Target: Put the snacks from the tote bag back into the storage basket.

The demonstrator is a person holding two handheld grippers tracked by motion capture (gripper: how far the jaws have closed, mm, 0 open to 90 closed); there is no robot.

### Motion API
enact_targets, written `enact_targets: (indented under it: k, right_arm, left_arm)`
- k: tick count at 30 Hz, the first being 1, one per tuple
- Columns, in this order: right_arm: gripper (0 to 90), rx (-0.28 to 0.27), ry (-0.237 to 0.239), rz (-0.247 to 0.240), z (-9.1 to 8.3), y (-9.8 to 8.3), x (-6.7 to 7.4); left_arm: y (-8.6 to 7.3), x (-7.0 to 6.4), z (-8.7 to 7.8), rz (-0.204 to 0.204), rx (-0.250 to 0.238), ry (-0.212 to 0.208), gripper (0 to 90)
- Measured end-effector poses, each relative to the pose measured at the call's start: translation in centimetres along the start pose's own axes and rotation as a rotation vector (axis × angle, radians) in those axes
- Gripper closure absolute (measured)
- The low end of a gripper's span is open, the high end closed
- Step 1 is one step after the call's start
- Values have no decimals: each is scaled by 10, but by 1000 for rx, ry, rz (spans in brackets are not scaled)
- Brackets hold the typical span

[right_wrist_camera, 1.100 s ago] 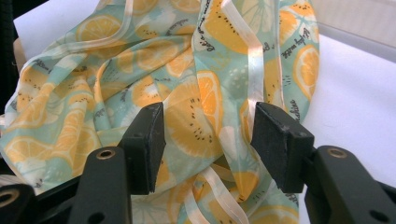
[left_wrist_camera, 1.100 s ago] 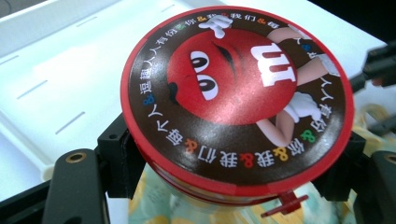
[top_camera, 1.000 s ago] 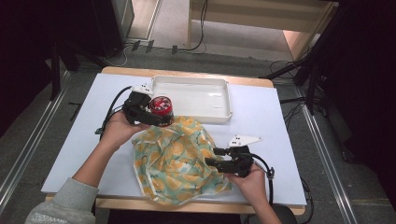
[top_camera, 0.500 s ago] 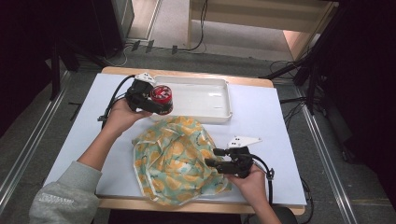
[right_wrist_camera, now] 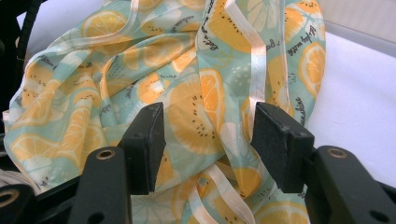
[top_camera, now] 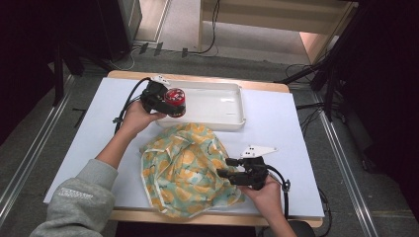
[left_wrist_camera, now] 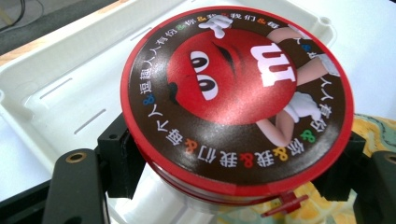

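At the left of the high view, the left tongs (top_camera: 170, 102) hold a round candy tub (top_camera: 174, 97) with a red lid, clamped across its body just under the lid. In the left gripper view the two black jaws press on opposite sides of the tub (left_wrist_camera: 233, 93), standing wide because the tub is wide. The tub hangs lid-up over the near left corner of the white tray (top_camera: 232, 98), and the tray's bare floor (left_wrist_camera: 70, 70) lies directly beyond and below it. That is the relation the next move likely turns on: the tub probably only needs to come down and a little forward to rest inside the tray, and the left hand is much the nearer of the two.

Further right, a crumpled lemon-print cloth bag (top_camera: 185, 168) lies on the white surface (top_camera: 281, 128), just in front of the tray. At its right edge the right tongs (top_camera: 225, 174) point leftward into the fabric. In the right gripper view the jaws stand apart with folds of the bag (right_wrist_camera: 196, 107) between them, the pads not pressing on it.
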State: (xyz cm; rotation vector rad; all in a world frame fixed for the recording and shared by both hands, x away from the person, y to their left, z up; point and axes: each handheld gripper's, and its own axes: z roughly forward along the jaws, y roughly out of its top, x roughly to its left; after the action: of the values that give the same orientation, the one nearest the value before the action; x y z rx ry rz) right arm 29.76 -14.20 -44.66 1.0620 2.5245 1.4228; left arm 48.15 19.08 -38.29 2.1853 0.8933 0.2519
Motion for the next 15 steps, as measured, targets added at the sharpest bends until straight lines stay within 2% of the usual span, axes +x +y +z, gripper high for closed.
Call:
enact_targets:
  k: [2,3,6,10,12,15]
  right_arm:
    - [450,0,-1,0,0,-1,0]
    - [450,-3,-2,1,-1,-1,0]
    - [450,-1,-4,5,-2,-2,0]
    - [449,0,-4,9,-1,-3,0]
    - [449,0,-6,12,-2,-3,0]
    - [447,0,-7,9,-2,-4,1]
  left_arm:
    - [0,3,3,-13,-14,1,256]
    - [1,4,5,-16,-3,-2,256]
    - [3,6,9,-9,7,12,256]
    - [8,8,14,5,19,10,256]
    - [9,9,18,-7,2,3,256]
    - [8,14,26,-12,11,3,256]
